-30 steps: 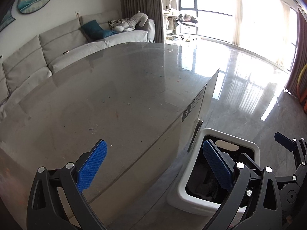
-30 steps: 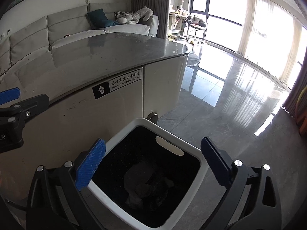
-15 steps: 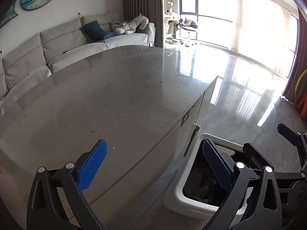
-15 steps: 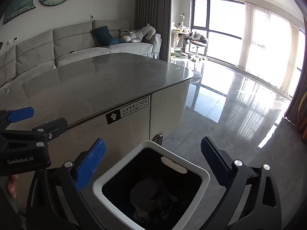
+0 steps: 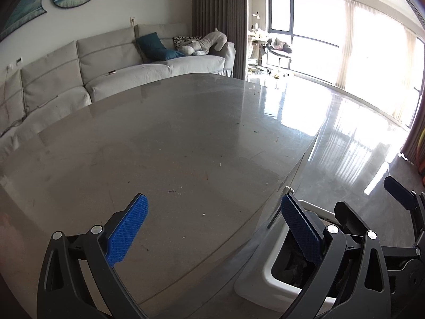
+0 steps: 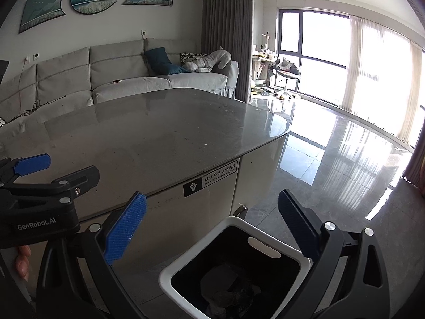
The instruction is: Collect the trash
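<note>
A white-rimmed trash bin (image 6: 186, 260) with a black liner stands on the floor beside the grey table (image 6: 159, 138); crumpled dark trash (image 6: 231, 292) lies inside it. My right gripper (image 6: 212, 228) is open and empty above the bin. My left gripper (image 5: 215, 228) is open and empty over the table's near edge (image 5: 186, 159), with the bin (image 5: 268, 268) at its lower right. Only tiny crumbs dot the tabletop. The left gripper also shows at the left of the right wrist view (image 6: 39, 186).
A grey sofa (image 5: 106, 61) with cushions stands beyond the table. Shiny tiled floor (image 6: 332, 172) spreads right toward large windows and curtains. A labelled cabinet front (image 6: 212, 180) sits under the table edge by the bin.
Both grippers have risen and tilted up, away from the bin; more of the tabletop and room is in view. Both stay open and empty.
</note>
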